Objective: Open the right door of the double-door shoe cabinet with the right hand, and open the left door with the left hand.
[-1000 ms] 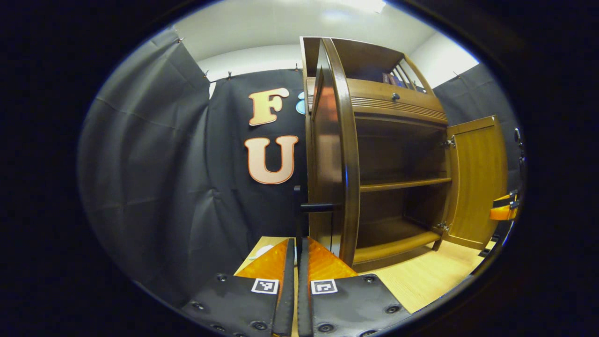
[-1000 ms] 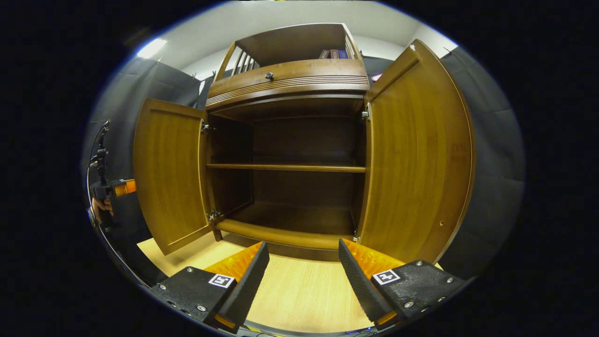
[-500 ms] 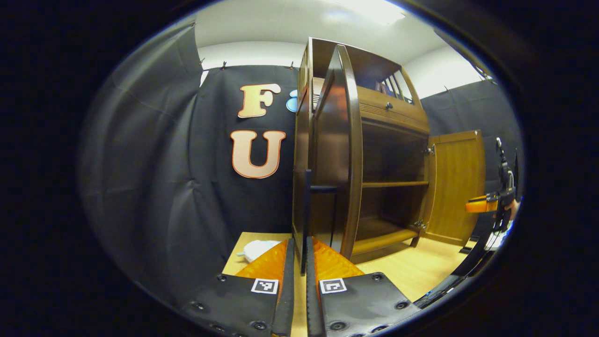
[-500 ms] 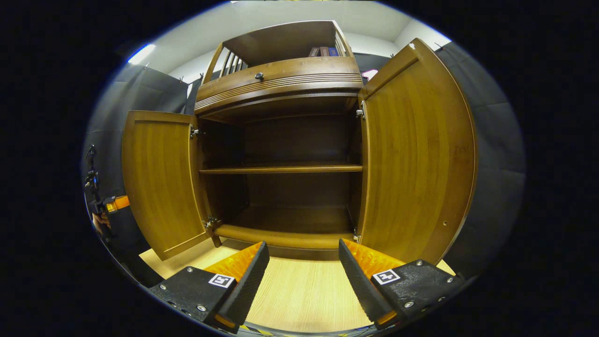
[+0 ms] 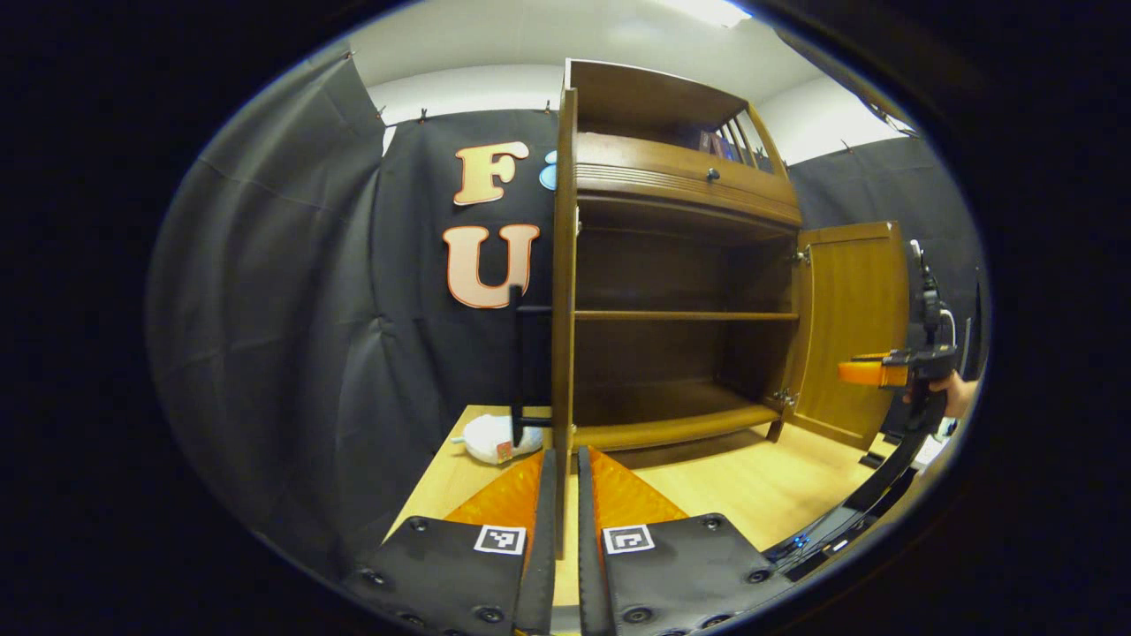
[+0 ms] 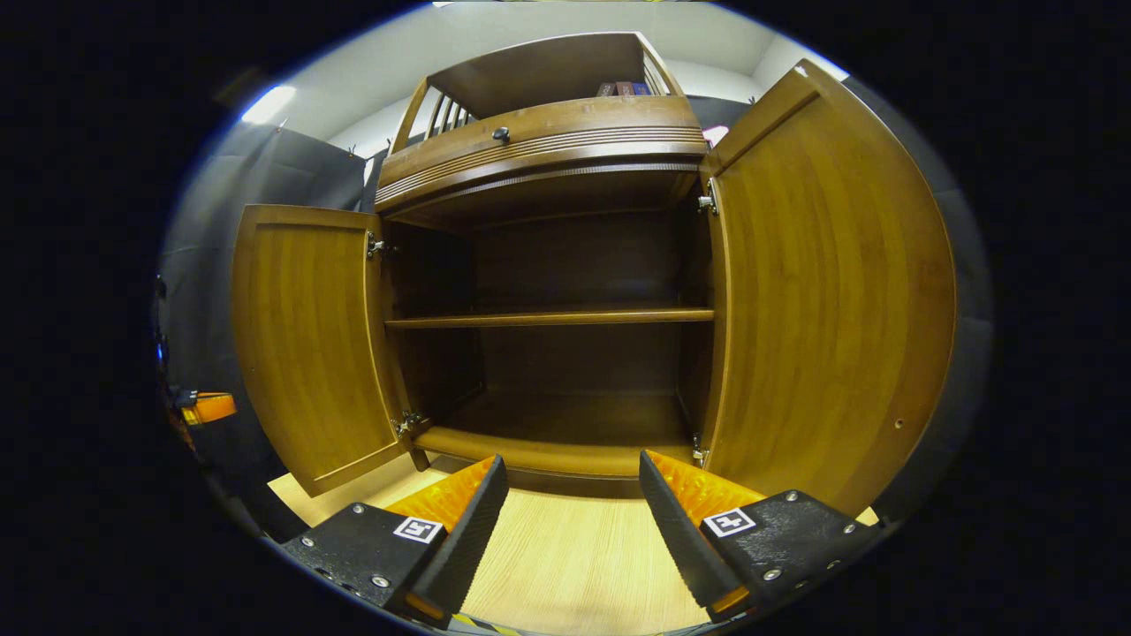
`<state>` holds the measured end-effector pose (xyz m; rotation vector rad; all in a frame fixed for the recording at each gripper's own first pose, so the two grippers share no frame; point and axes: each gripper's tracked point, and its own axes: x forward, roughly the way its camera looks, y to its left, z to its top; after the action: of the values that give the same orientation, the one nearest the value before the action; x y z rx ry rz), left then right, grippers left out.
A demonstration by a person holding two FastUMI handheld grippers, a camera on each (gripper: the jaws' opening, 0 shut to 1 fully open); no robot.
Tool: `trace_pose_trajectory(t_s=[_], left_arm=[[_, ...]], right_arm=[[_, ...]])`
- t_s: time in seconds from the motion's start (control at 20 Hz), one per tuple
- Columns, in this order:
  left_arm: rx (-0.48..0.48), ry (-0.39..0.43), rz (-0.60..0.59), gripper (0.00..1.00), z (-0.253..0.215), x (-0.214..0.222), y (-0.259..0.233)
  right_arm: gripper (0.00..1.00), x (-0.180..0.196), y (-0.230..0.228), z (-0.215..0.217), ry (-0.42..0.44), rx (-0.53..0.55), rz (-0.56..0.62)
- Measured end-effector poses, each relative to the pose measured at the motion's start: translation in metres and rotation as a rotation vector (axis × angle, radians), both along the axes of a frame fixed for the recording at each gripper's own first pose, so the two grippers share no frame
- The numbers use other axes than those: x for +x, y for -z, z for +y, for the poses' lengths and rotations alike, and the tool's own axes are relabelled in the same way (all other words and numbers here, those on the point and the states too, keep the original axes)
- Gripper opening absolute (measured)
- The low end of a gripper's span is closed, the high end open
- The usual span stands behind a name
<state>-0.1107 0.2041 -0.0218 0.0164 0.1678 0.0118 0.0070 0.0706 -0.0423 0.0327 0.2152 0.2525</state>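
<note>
Inside, shoe cabinet (image 6: 548, 265) shelves bare.

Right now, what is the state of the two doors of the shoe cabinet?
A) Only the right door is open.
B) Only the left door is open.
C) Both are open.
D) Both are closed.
C: in the right gripper view, the left door and the right door both stand swung out, and the shelf shows between them.

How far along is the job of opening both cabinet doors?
Done: the right door stands wide open, and the right gripper is open and clear of it. In hand: the left door is swung wide too, edge-on between the left gripper's near-shut fingers. Left: probably only releasing that door.
</note>
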Motion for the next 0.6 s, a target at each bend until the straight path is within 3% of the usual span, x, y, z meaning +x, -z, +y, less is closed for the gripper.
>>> trace_pose_trajectory(t_s=[0.05, 0.1, 0.3, 0.4, 0.45, 0.5, 0.6], left_arm=[[-0.024, 0.012, -0.035, 0.18, -0.020, 0.002, -0.014], [-0.038, 0.019, -0.071, 0.18, -0.038, 0.006, -0.028], [-0.096, 0.045, -0.167, 0.18, -0.094, 0.046, -0.059], [-0.120, 0.015, -0.177, 0.18, -0.103, 0.066, -0.060], [-0.111, -0.007, -0.172, 0.17, -0.108, 0.074, -0.056], [-0.089, -0.028, -0.167, 0.18, -0.110, 0.082, -0.053], [-0.066, -0.053, -0.148, 0.14, -0.120, 0.097, -0.039]], right_arm=[[0.98, 0.000, 0.004, -0.001, -0.003, -0.006, 0.000], [0.92, -0.001, 0.004, -0.002, -0.006, -0.007, -0.001], [0.98, -0.001, -0.011, -0.010, 0.009, -0.023, -0.056], [0.98, -0.006, -0.010, -0.027, 0.019, -0.043, -0.073], [0.92, -0.013, -0.011, -0.035, 0.021, -0.037, -0.079], [0.98, -0.017, -0.012, -0.041, 0.026, -0.029, -0.080], [0.98, -0.026, -0.012, -0.051, 0.039, -0.021, -0.088]])
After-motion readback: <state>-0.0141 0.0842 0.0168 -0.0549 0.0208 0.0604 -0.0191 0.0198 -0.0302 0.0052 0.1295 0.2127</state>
